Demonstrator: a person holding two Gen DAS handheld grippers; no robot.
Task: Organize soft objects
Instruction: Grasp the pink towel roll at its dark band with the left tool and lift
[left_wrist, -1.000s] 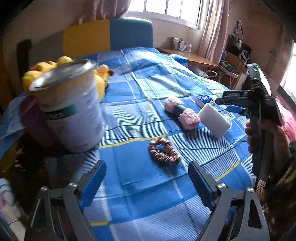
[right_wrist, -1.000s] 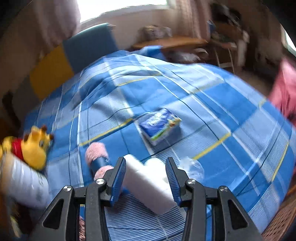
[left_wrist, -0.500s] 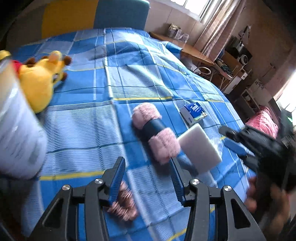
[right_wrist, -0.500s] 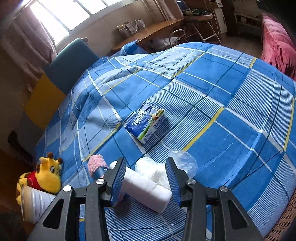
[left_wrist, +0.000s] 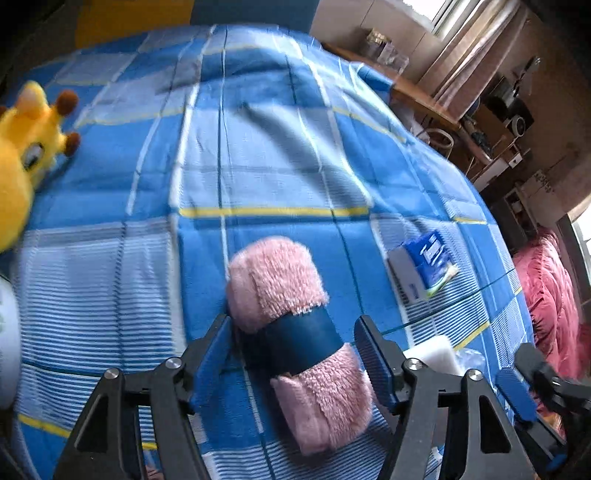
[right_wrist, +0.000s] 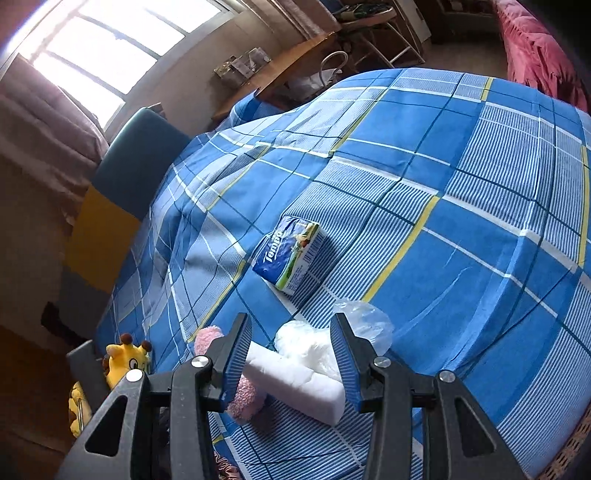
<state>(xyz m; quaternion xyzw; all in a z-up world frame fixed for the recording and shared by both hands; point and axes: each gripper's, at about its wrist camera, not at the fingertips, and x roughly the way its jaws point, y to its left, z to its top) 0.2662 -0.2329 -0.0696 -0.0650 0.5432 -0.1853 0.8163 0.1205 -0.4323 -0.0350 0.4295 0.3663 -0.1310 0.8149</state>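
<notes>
Bed sheet (left_wrist: 258, 155) fills both views. Since 1 s ago the left gripper (left_wrist: 295, 354) has swung off the can and closed in on the pink towel roll (left_wrist: 295, 332), now between its spread jaws w/ the dark band centred; likely next pick. Right gripper (right_wrist: 291, 362) has barely moved, spread, hovering over the white sponge (right_wrist: 295, 384). Tissue pack (right_wrist: 291, 258) lies ahead of it.
</notes>
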